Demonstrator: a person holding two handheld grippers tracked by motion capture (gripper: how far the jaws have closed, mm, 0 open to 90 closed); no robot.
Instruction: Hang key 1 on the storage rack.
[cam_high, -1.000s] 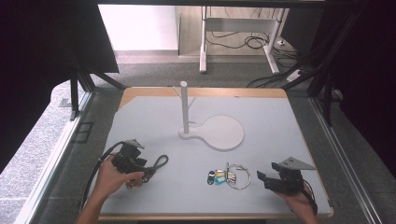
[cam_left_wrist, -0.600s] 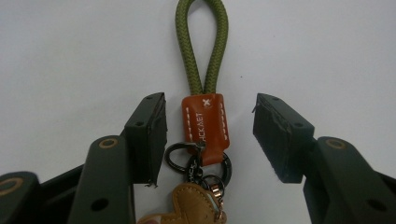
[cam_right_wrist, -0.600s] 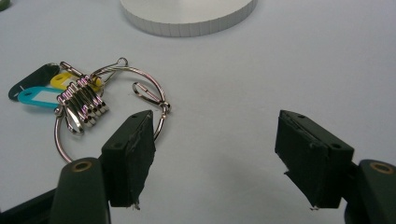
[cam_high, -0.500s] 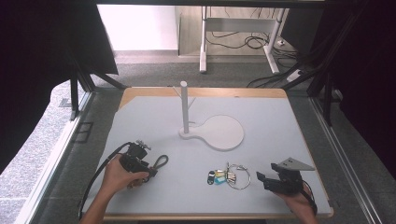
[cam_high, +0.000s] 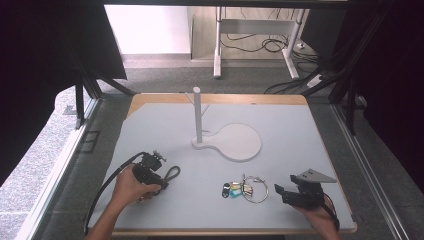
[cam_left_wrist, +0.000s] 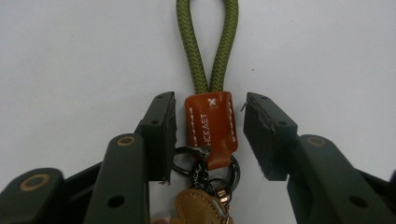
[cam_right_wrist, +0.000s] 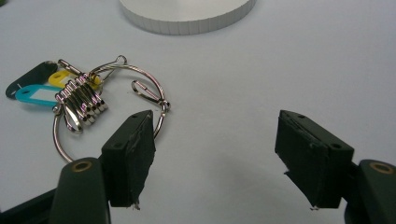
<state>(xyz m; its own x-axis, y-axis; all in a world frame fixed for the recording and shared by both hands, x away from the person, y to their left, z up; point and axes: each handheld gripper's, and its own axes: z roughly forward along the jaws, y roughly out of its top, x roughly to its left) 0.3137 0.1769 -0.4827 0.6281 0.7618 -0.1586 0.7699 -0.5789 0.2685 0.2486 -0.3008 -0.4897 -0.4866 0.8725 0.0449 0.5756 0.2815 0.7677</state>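
Note:
A keychain with a green rope loop (cam_left_wrist: 208, 42), an orange-brown leather tab (cam_left_wrist: 212, 126) and dark rings lies on the white table. My left gripper (cam_left_wrist: 209, 99) straddles the tab. Its jaws have just been closing, and a thin gap still shows on each side of the tab. In the high view that left gripper (cam_high: 155, 171) is at the front left with the rope loop (cam_high: 173, 173) poking out. My right gripper (cam_right_wrist: 215, 119) stands open over bare table. Just to its left lies a wire key ring (cam_right_wrist: 93, 100) with coloured tags (cam_right_wrist: 35, 93).
A white stand with an upright post (cam_high: 197, 115) and a round base (cam_high: 239, 142) sits mid-table. The key ring (cam_high: 248, 189) lies between the two hands near the front edge. A black cable (cam_high: 107, 187) trails off the left gripper.
The left hand has edged slightly to the right onto the keychain. The right hand and the key ring have not moved.

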